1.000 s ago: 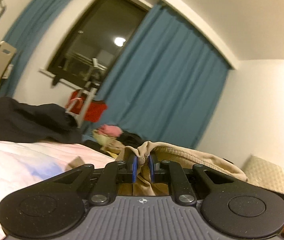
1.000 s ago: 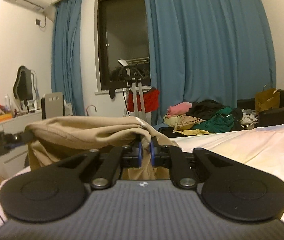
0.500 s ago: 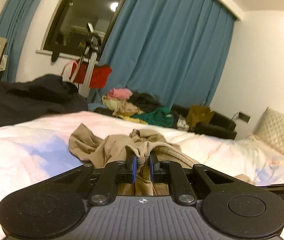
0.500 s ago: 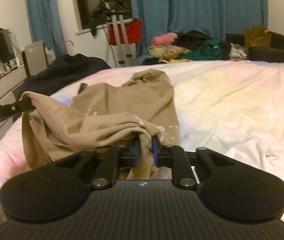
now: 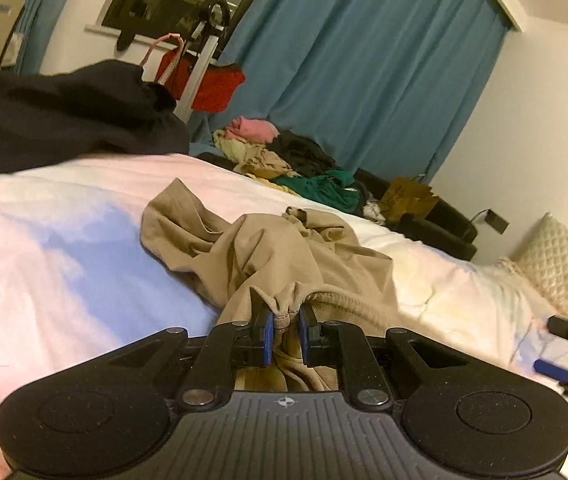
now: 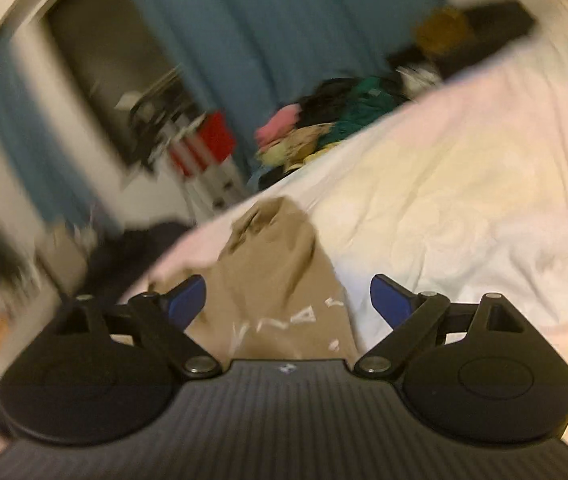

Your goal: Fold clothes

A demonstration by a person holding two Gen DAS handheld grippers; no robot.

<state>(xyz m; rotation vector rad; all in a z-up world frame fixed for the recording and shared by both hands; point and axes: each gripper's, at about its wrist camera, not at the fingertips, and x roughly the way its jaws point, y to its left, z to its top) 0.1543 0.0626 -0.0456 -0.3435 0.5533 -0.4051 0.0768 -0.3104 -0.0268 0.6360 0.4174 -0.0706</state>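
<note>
On bed (image 5: 63, 248), left gripper (image 5: 284, 326) pinches tan garment (image 5: 284, 256); right gripper (image 6: 288, 300) tilted, spread wide, empty

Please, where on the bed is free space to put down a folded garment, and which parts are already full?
Free: the blue-and-pink sheet left of the beige garment, and the pale stretch on its right toward the quilted pillow. Crowded: the dark clothing at the far left edge, and the clothes heap beyond the bed.

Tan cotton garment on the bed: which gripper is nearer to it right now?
Left. The left gripper is shut on the tan cotton garment's ribbed edge. The right gripper is open, hovering above the cloth without gripping it.
</note>
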